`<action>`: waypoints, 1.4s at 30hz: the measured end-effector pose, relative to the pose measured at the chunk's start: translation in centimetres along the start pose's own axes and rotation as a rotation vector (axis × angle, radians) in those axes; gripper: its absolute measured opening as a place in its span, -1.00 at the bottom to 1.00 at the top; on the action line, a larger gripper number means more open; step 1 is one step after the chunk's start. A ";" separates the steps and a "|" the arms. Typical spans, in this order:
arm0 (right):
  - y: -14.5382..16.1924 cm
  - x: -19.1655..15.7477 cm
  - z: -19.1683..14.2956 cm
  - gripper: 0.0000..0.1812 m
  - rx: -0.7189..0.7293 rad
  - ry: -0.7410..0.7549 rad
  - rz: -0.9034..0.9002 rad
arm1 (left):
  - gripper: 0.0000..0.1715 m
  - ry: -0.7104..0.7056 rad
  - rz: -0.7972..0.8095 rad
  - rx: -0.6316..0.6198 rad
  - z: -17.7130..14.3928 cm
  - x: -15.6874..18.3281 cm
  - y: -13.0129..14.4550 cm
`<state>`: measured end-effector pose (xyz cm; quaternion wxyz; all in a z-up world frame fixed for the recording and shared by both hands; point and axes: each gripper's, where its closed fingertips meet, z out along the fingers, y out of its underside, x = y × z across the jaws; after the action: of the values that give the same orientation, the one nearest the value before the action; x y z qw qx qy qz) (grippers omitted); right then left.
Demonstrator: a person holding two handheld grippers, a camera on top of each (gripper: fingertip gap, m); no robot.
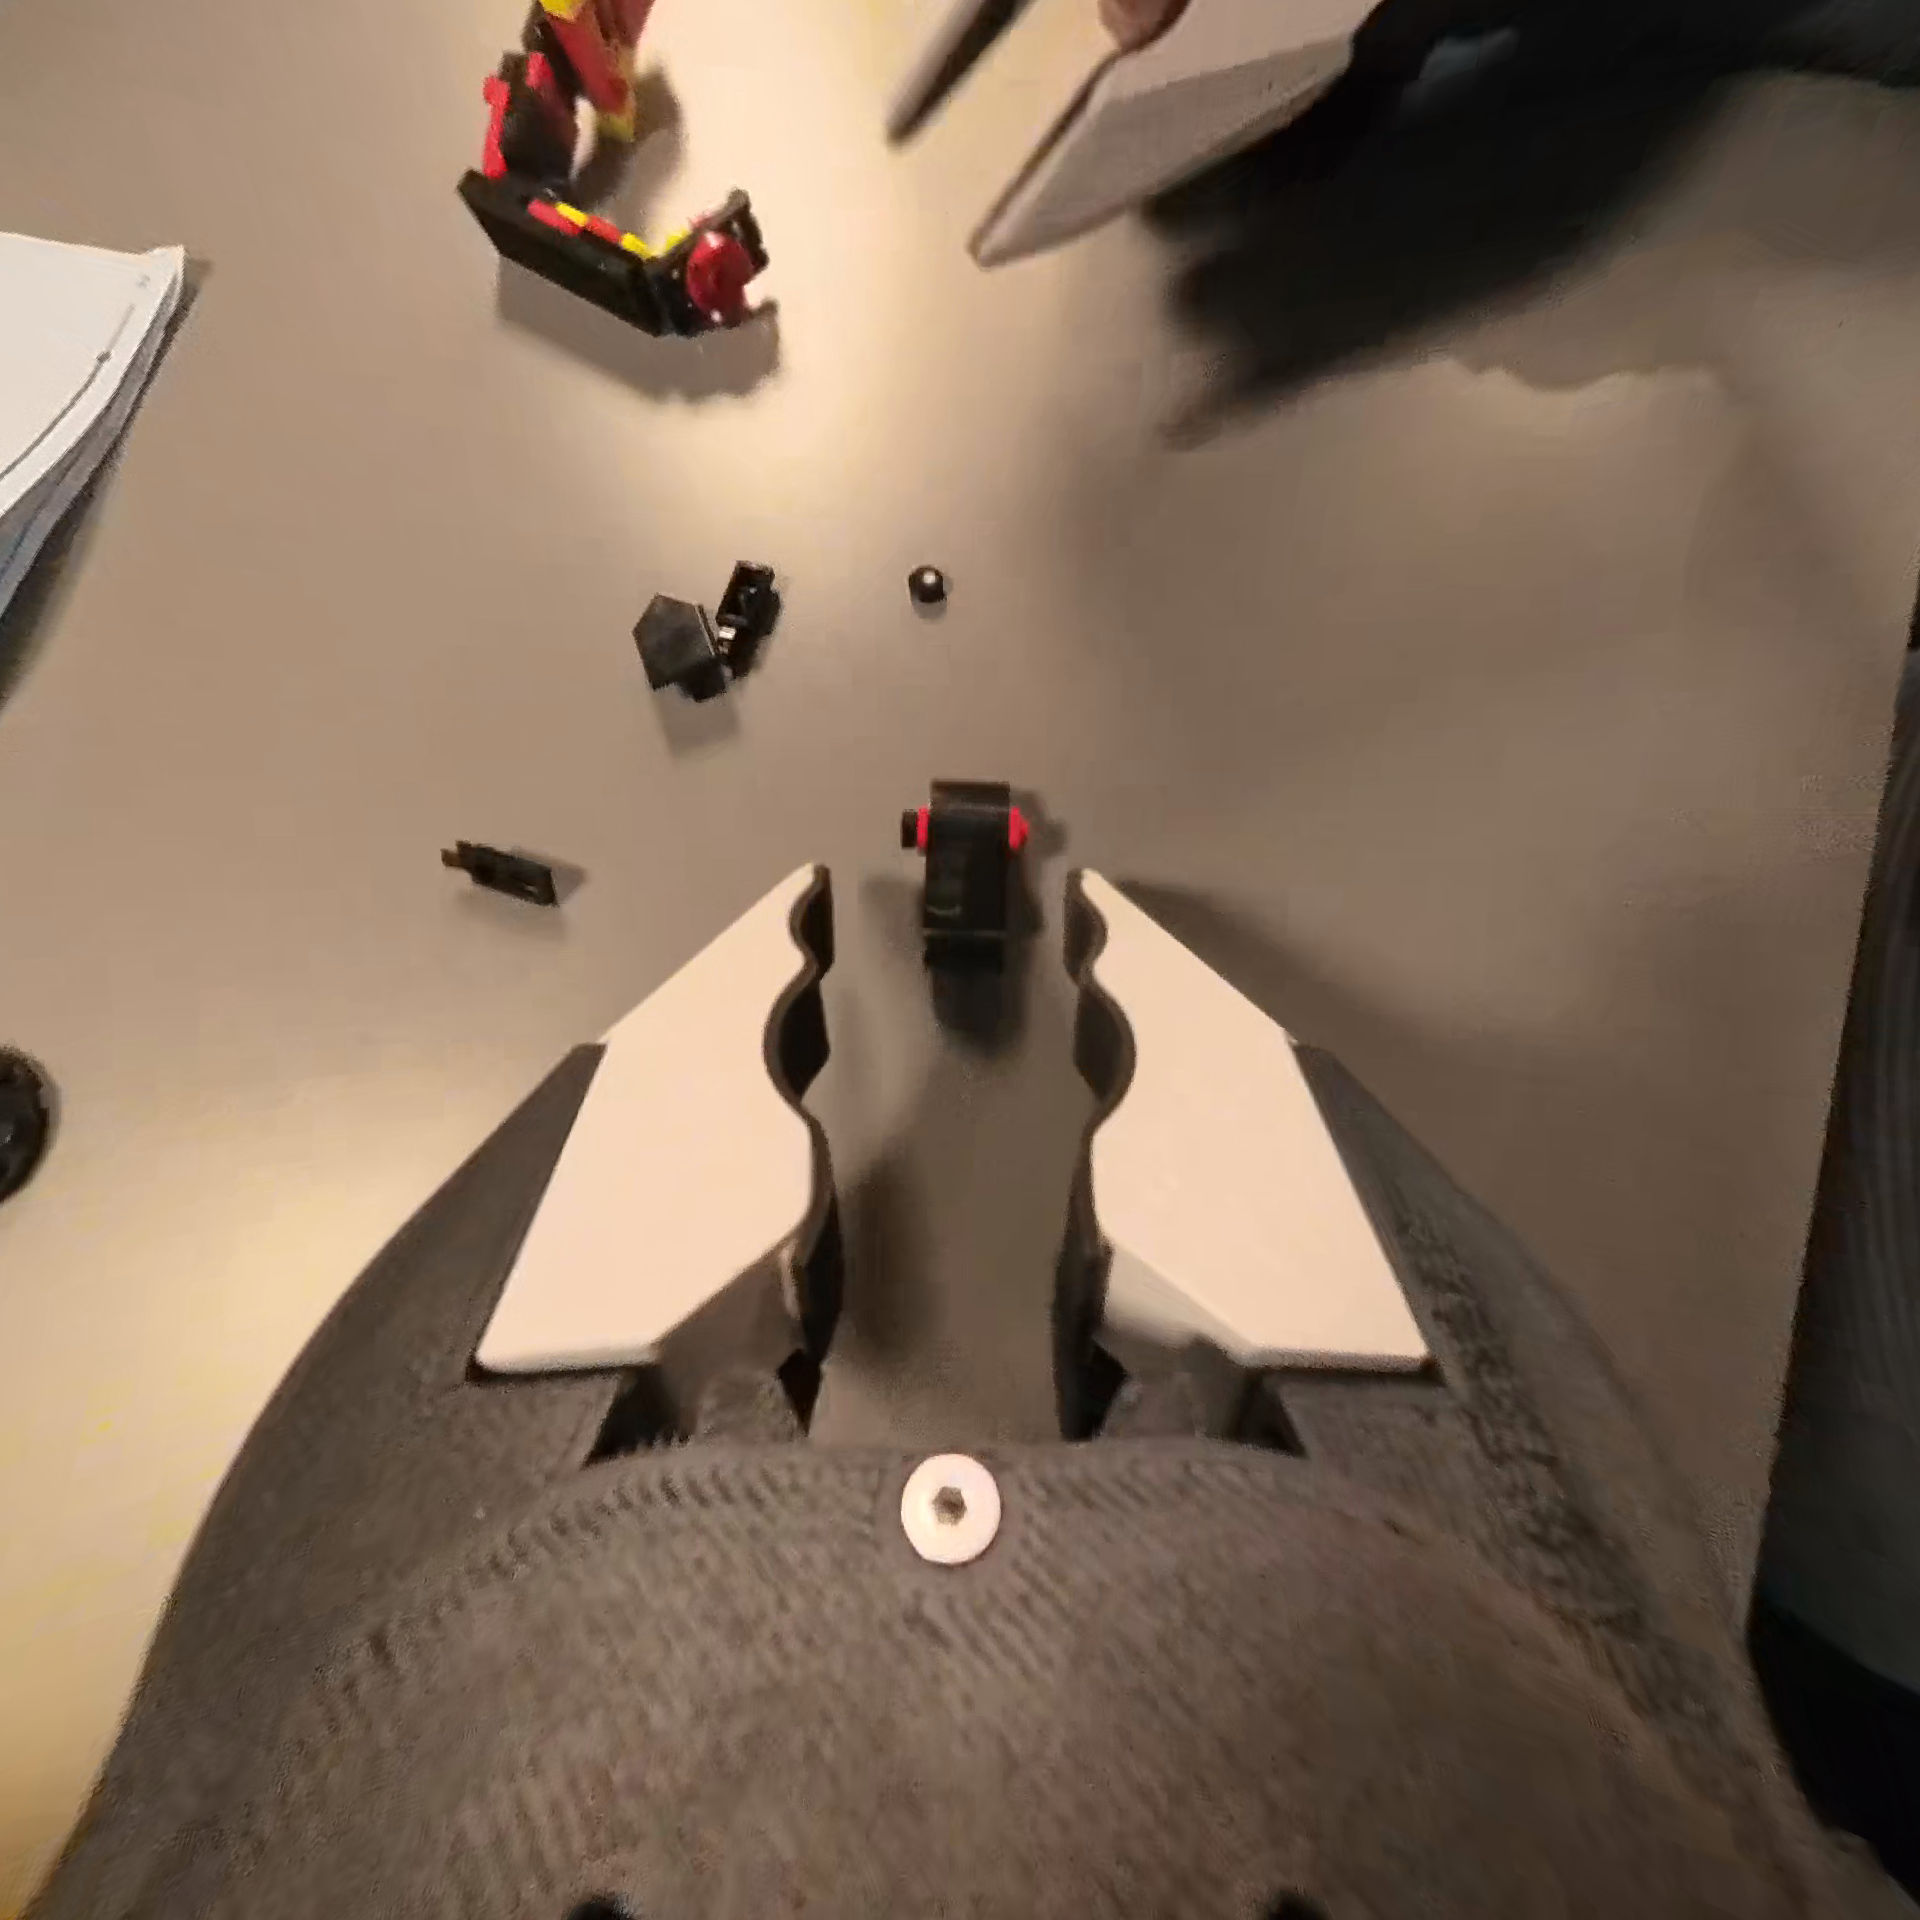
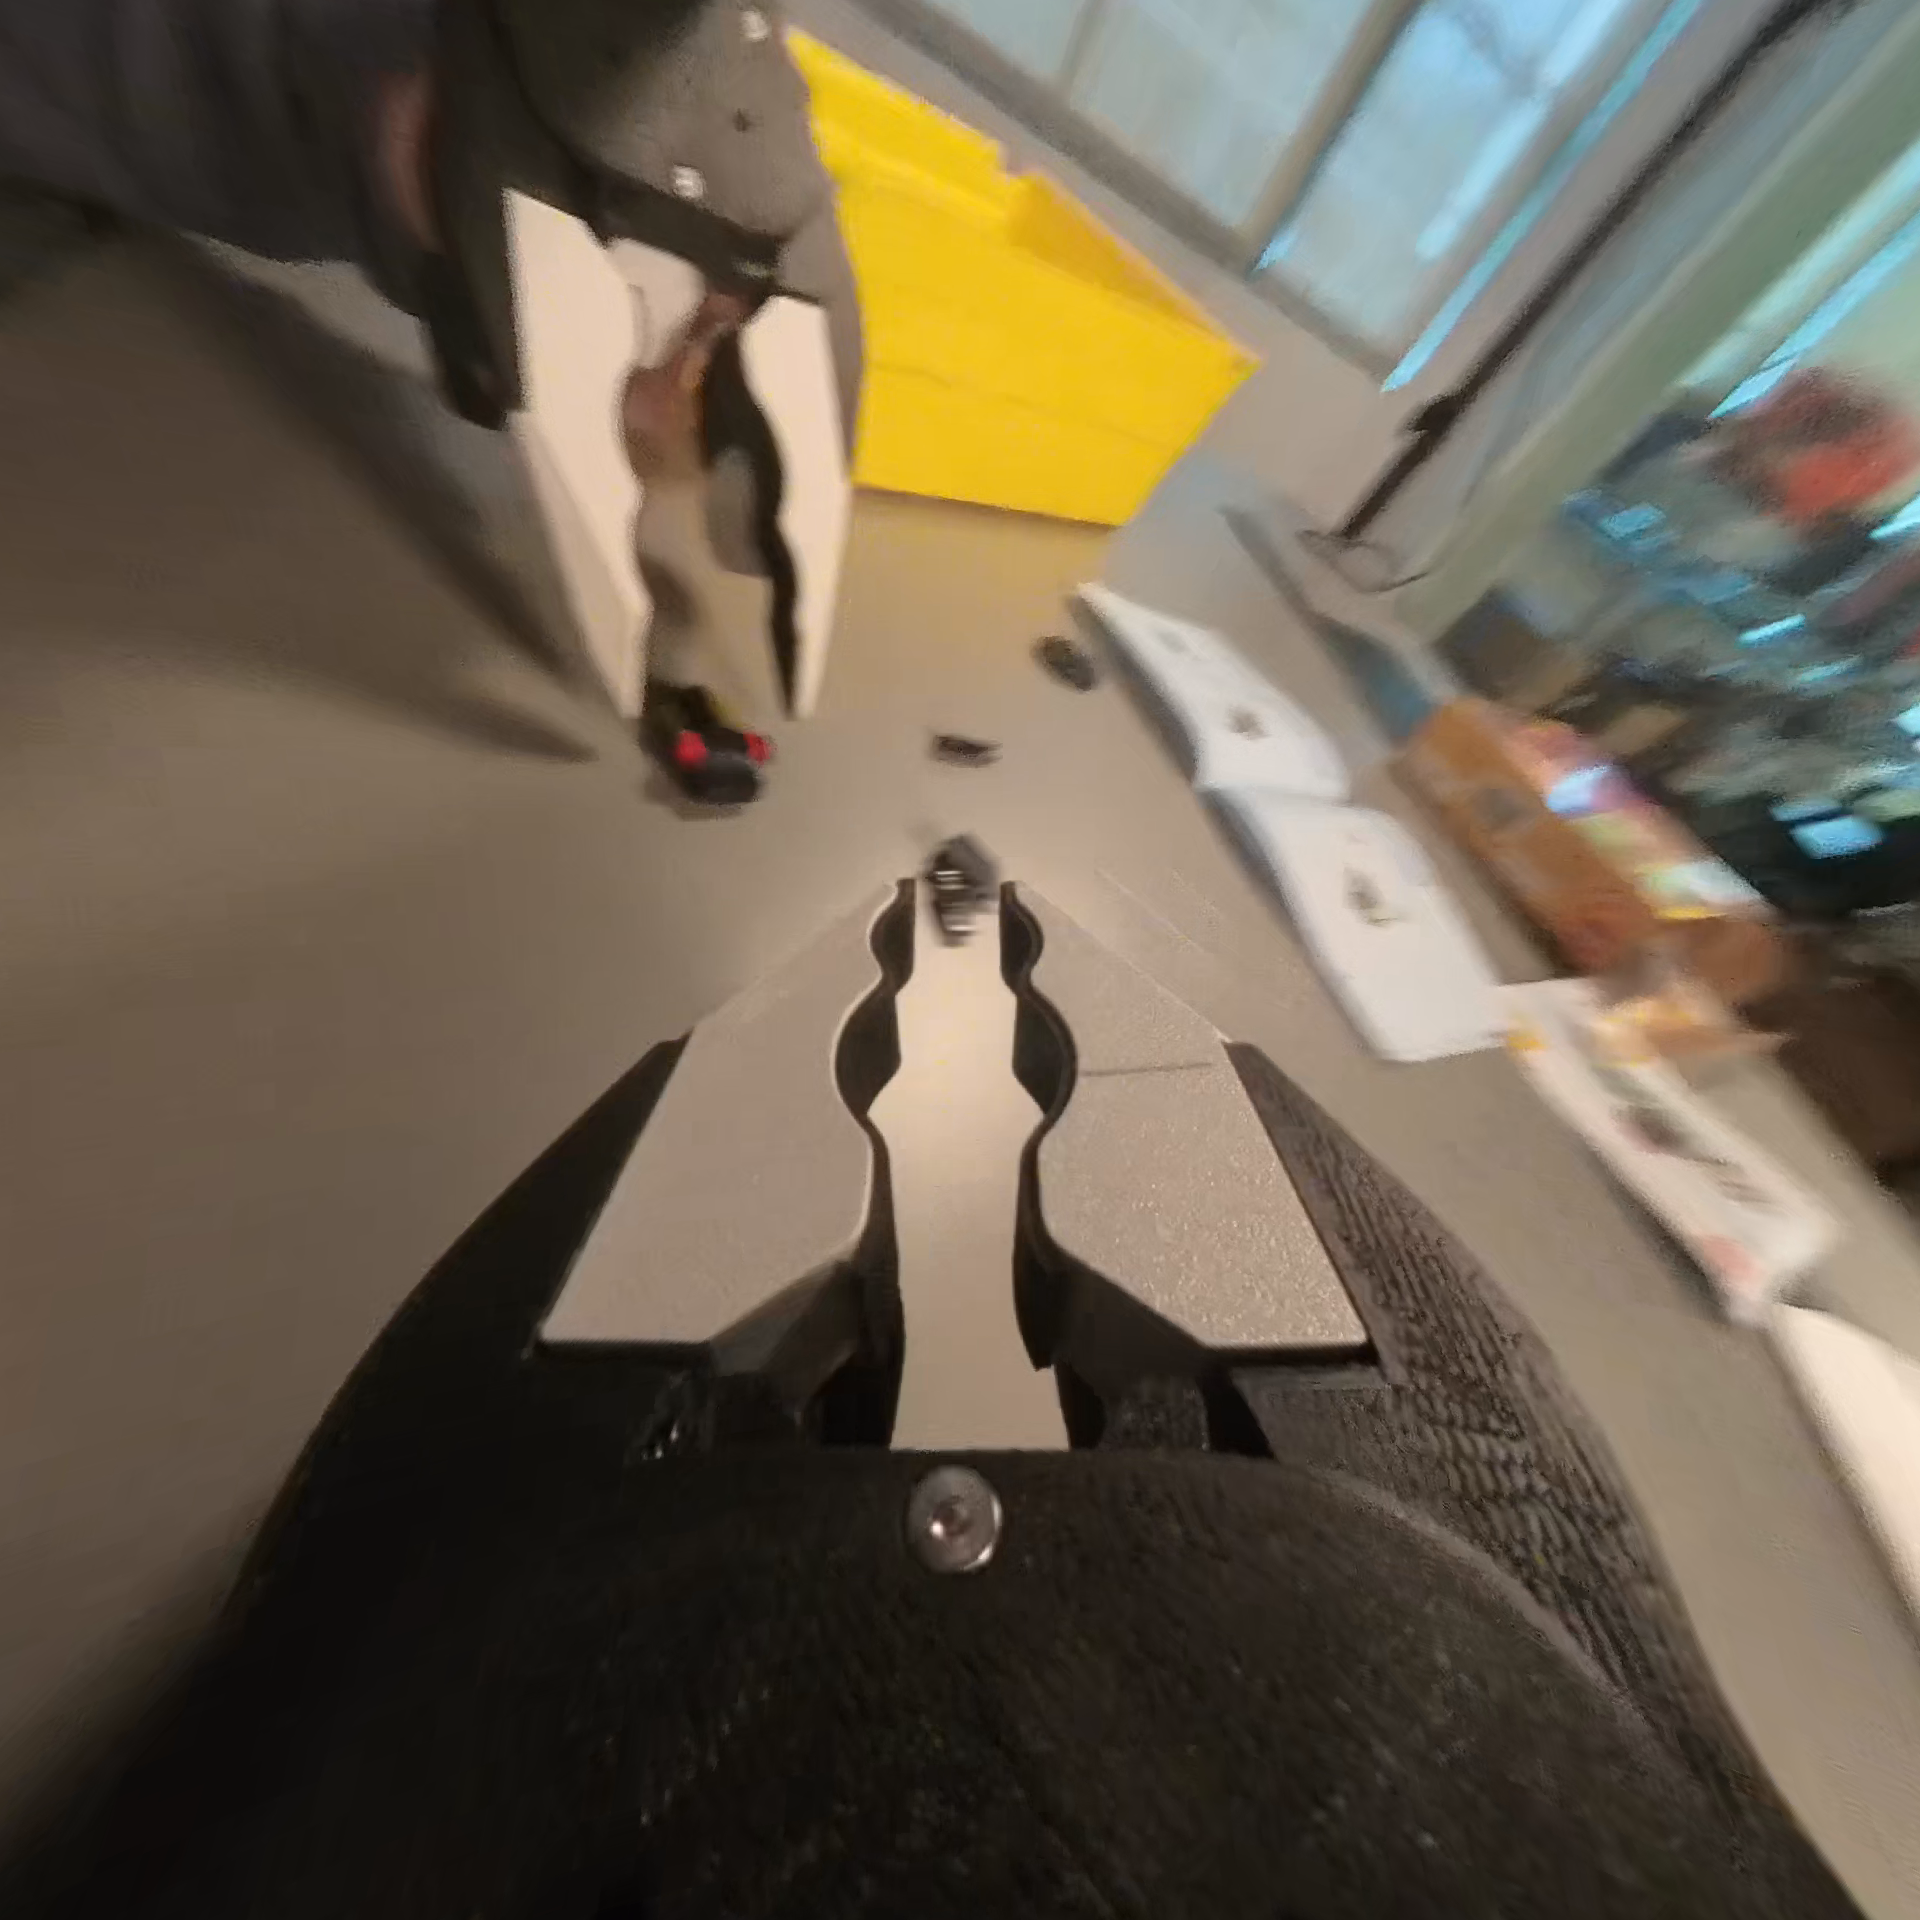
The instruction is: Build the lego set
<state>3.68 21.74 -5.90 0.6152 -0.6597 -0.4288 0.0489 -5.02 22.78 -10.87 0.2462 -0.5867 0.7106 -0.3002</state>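
Note:
My left gripper (image 1: 951, 894) is open and low over the table. A black lego piece with red pegs on both sides (image 1: 966, 873) lies on the table between its fingertips, touching neither. It also shows in the right wrist view (image 2: 707, 758), under the left gripper (image 2: 717, 707). My right gripper (image 2: 961, 899) has its jaws a little apart. A small black piece (image 2: 956, 883) shows blurred at its tips; I cannot tell whether they touch it. The right gripper appears blurred at the top right of the left wrist view (image 1: 1091, 135).
A black, red and yellow partial build (image 1: 623, 249) lies at the back. Two joined black pieces (image 1: 707, 634), a black stud (image 1: 928, 584), a flat black piece (image 1: 504, 868) and a wheel (image 1: 16, 1112) lie around. Booklets (image 2: 1299, 831) and a yellow bin (image 2: 1018, 343) stand beyond. There is about 10 cm between the tips of the two grippers. About 5 cm separates my right fingertips from the black stud (image 1: 928, 584).

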 end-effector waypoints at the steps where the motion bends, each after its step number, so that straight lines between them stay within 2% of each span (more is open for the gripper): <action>1: 0.1 -1.0 0.4 -0.81 -0.033 -0.085 0.067 | -0.52 0.004 0.007 -0.006 0.0 0.0 0.4; 3: 0.3 -1.7 1.1 -0.77 -0.081 -0.157 0.184 | -0.56 0.010 0.024 -0.025 0.2 0.1 1.1; 6: 0.9 -2.2 1.7 -0.77 -0.144 -0.189 0.233 | -0.67 0.023 0.055 0.010 0.6 0.2 0.8; 8: 1.4 -2.8 2.1 -0.77 -0.196 -0.217 0.259 | -0.81 0.044 0.049 0.026 0.7 0.4 0.6; 10: 1.7 -3.1 2.4 -0.76 -0.225 -0.221 0.248 | -0.82 0.043 0.007 0.023 0.6 0.1 0.7; 12: 1.0 -2.8 2.6 -0.71 -0.181 -0.182 0.209 | -0.82 0.059 -0.080 0.041 0.5 -0.2 0.5; 15: -1.6 -3.3 2.8 -0.60 -0.031 -0.118 -0.002 | -0.81 0.265 -0.310 0.150 -0.3 1.3 -1.5; 18: -2.6 -4.5 3.6 -0.52 -0.005 -0.035 -0.296 | -0.81 0.447 -0.503 0.233 -1.1 1.9 -3.2; 21: -3.4 -5.2 4.3 -0.69 0.020 0.032 -0.480 | -0.82 0.537 -0.555 0.235 -1.1 2.4 -3.5; 24: -3.1 -5.5 4.6 -0.84 0.011 0.027 -0.509 | -0.82 0.540 -0.551 0.251 -1.2 2.1 -3.5; 26: -2.6 -5.2 4.6 -0.86 -0.023 0.009 -0.457 | -0.81 0.483 -0.512 0.283 -1.1 1.4 -3.6; 27: -2.4 -4.9 4.6 -0.86 -0.032 0.004 -0.419 | -0.71 0.448 -0.472 0.314 -1.1 1.0 -3.9; 28: -2.4 -4.7 4.5 -0.86 -0.036 -0.005 -0.377 | -0.51 0.380 -0.402 0.332 -1.0 0.6 -3.9; 29: -2.3 -4.5 4.4 -0.86 -0.040 -0.016 -0.336 | -0.45 0.280 -0.286 0.344 -1.0 0.2 -3.9; 32: -2.2 -4.3 4.3 -0.86 -0.049 -0.048 -0.240 | -0.46 -0.032 0.129 0.397 -1.5 -0.1 -4.5; 34: -2.1 -4.3 4.3 -0.86 -0.054 -0.070 -0.195 | -0.55 -0.127 0.305 0.353 -0.9 0.4 -3.9; 37: -2.0 -4.6 4.3 -0.86 -0.053 -0.101 -0.165 | -0.60 -0.170 0.396 0.324 -0.2 0.9 -3.8; 42: -2.1 -5.0 4.3 -0.86 -0.052 -0.143 -0.117 | -0.81 -0.176 0.415 0.315 0.0 0.9 -3.7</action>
<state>-3.12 21.67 -7.47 0.5674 -0.6441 -0.5107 0.0485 -2.68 21.40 -8.22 0.4516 -0.4068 0.7361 -0.2977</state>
